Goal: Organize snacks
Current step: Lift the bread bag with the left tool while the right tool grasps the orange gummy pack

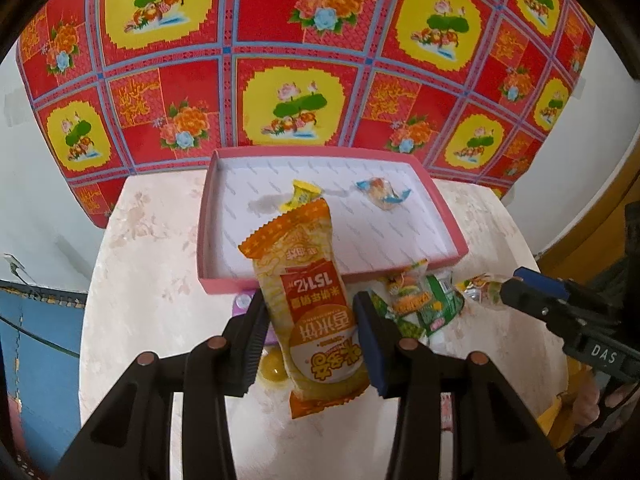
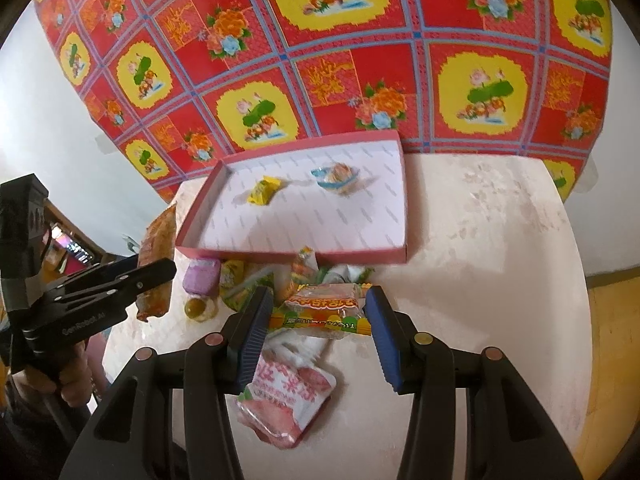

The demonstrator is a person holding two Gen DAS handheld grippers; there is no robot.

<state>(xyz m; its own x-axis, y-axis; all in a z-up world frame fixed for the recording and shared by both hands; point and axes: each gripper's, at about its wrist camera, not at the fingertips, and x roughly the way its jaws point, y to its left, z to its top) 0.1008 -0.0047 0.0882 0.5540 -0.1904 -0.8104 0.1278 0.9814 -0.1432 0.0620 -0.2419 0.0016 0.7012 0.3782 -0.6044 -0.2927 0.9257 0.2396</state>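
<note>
An orange and yellow rice cracker packet point(image 1: 304, 264) stands upright between the pads of my left gripper point(image 1: 310, 304), which is shut on it just in front of the pink tray point(image 1: 448, 220). My right gripper point(image 2: 320, 300) is shut on a clear packet with orange, yellow and green print point(image 2: 320, 314), held above the snack pile. In the tray lie a yellow candy point(image 2: 264, 190) and a blue-and-clear candy point(image 2: 336, 176). In the right wrist view, the left gripper point(image 2: 168, 270) and its packet point(image 2: 158, 236) appear at the left.
On the round pale table point(image 1: 160, 280), loose snacks lie before the tray: a pink packet point(image 2: 284, 396), a purple candy point(image 2: 202, 276), a green packet point(image 1: 424, 308) and a yellow jelly cup point(image 2: 198, 308). A red patterned cloth point(image 1: 280, 40) hangs behind. A hand point(image 2: 76, 384) grips the left tool.
</note>
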